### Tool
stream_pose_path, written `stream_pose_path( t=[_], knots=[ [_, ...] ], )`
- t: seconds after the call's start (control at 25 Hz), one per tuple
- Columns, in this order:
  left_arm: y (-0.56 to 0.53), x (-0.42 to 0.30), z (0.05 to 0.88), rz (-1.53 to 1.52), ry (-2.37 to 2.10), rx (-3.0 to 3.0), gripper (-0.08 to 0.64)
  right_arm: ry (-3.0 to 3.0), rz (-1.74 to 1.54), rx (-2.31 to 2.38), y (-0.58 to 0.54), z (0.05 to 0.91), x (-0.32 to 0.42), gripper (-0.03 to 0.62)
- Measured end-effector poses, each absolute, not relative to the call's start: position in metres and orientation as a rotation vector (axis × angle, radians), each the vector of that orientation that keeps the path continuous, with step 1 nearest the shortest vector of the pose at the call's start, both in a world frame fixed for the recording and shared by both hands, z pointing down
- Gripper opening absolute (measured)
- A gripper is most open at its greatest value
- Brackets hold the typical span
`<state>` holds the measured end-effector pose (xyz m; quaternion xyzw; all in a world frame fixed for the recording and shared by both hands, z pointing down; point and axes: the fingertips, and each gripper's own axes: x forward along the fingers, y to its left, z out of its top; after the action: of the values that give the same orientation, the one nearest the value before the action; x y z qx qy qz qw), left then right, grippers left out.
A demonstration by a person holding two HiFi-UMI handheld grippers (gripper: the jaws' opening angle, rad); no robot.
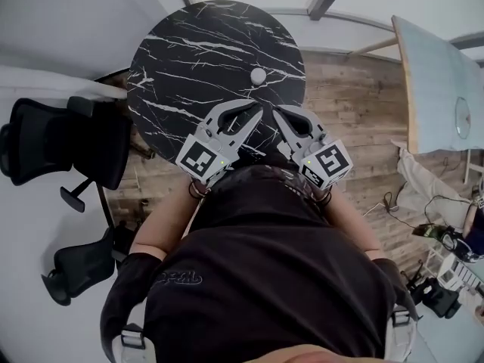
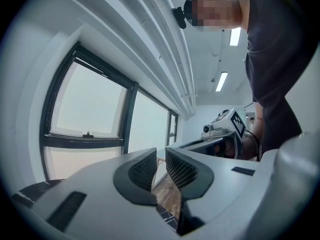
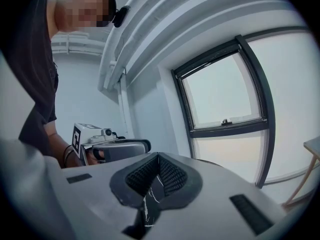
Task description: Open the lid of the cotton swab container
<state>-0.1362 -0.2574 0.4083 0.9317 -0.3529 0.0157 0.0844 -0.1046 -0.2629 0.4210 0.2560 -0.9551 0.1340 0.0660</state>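
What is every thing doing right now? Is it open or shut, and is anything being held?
cotton swab container: standing on the black marble table, nothing touching it; lid looks on, but too small to be sure.
left gripper: jaws a little apart, nothing between them.
right gripper: jaws shut, holding nothing.
window: closed.
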Motion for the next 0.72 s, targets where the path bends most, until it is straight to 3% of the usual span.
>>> stream_pose_path(
  t=[0.28, 0.72],
  knots=[
    [-0.294, -0.131, 0.455, 0.264, -1.029, 2.842, 0.114, -2.852, 0.444, 0.736, -0.297, 0.441, -0.098, 0.022],
    [-0.344, -0.129, 0.55, 0.425, -1.009, 2.797, 0.273, -2.781, 0.521, 0.731, -0.339, 0.477, -0.088, 0.021]
  ],
)
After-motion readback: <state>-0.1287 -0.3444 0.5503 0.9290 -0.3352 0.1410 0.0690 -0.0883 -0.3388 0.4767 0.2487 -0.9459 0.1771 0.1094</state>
